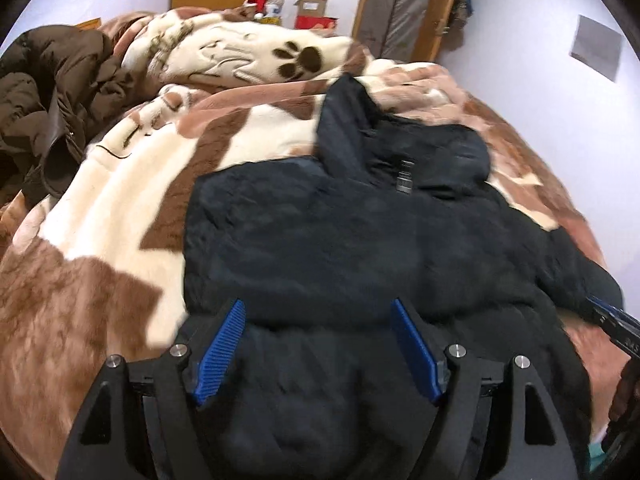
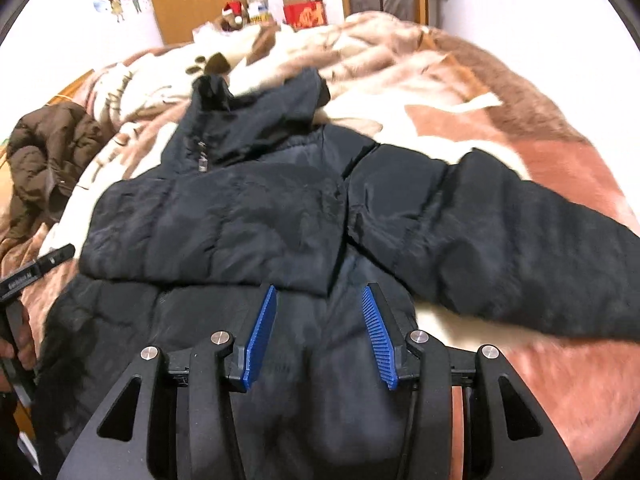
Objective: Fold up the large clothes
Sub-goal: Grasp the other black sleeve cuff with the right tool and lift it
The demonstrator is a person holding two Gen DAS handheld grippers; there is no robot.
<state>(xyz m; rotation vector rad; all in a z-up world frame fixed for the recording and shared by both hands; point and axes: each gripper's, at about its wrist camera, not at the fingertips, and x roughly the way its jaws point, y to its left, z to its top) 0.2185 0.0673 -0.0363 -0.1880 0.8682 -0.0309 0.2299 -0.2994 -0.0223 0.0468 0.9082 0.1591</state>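
The dark puffer jacket [image 2: 248, 216] is spread on the bed [image 2: 560, 152], just ahead of both grippers. Fingers [image 1: 222, 350] of the left gripper [image 1: 318, 308] and right gripper [image 2: 320, 294] are held apart, empty. Soft, slippery, bulky padding is expected; the outstretched sleeve [image 2: 520, 240] is best pinched at a seam.

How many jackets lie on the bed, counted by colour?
Dark navy padded jacket, spread flat with one sleeve out to the side: 1
Brown padded jacket, crumpled at the far left of the brown and cream fleece blanket: 1
Total: 2
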